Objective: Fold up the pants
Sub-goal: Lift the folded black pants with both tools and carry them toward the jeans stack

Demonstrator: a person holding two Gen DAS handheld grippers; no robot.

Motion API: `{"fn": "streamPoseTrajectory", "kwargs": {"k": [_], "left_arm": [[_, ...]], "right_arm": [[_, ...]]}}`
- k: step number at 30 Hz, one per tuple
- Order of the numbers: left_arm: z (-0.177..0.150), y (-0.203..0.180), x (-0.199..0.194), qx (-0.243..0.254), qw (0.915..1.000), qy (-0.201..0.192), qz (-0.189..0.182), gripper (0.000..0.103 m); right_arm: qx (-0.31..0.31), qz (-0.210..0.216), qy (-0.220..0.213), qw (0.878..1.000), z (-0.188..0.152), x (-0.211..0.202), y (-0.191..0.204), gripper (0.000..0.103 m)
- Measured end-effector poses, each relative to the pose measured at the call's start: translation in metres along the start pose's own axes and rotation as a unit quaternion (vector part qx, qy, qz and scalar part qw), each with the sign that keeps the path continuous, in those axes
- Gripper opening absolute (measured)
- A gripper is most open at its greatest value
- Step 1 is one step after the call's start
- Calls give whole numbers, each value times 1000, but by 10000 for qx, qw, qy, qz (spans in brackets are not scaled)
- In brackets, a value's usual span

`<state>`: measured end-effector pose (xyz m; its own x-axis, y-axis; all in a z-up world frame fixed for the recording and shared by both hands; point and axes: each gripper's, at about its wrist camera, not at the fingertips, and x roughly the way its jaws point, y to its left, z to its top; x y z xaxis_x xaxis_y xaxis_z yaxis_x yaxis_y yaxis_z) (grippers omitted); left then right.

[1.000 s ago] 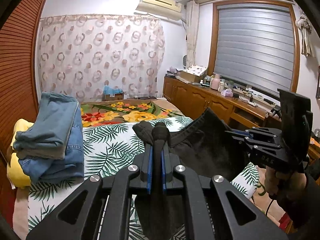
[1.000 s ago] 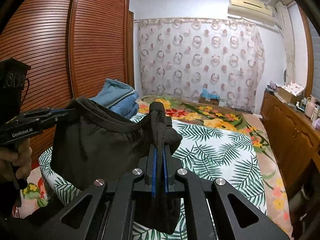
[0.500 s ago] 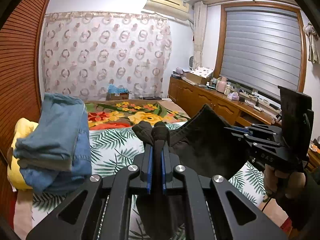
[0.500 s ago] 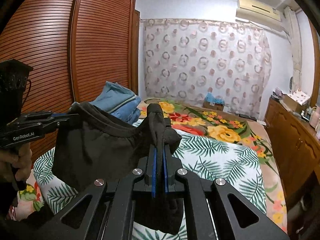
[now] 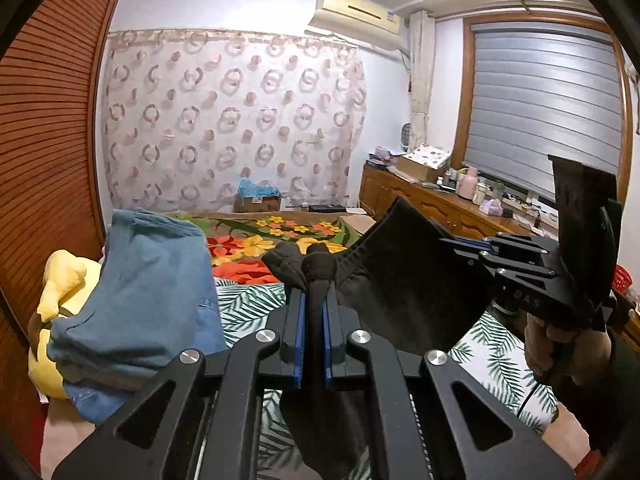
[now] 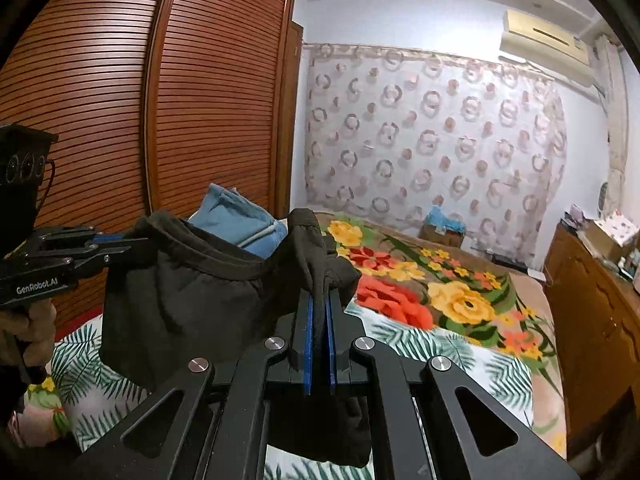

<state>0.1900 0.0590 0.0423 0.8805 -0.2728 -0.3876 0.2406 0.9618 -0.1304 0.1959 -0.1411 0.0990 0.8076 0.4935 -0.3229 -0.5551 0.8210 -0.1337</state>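
A pair of black pants hangs in the air above the bed, stretched between both grippers. My left gripper is shut on one bunched end of the waistband, its blue pads pressed on the cloth. My right gripper is shut on the other bunched end of the black pants. In the left wrist view the right gripper comes in from the right, held by a hand. The right wrist view has the left gripper at the left edge. The lower part of the pants hangs hidden behind the gripper bodies.
A bed with a floral and palm-leaf cover lies below. Folded blue jeans are stacked on a yellow pillow by the wooden wardrobe. A wooden cabinet with clutter runs under the window.
Both grippers have moved forward over the bed with the pants still stretched between them. The stack of jeans looks closer and larger in the left wrist view.
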Motion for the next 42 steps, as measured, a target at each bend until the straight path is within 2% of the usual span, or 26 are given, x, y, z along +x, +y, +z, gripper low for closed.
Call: {"fn": "streamPoseTrajectory", "kwargs": {"k": [5,9,15,30,42], "left_arm": [[4,16,5,-83,9999,-42,139,8],[9,24,9,-27,9989,-38,467,8],[18,36,8,-87,9978,-145,638,8],[38,67,-4,-160,9926,-404,1137,8],[18,95,-8,-431,9863,-429,1534,8]], "right_arm": [[-72,123,-73,9999,6,18,-4,5],[-265,282,-257,9989,12,34,-5,5],[-419,416,-359,9976,17,59,-14,5],[-830,676,-686,9919,30,91,-12,5],[-1250,961,-597,9857,33,133,-12,5]]}}
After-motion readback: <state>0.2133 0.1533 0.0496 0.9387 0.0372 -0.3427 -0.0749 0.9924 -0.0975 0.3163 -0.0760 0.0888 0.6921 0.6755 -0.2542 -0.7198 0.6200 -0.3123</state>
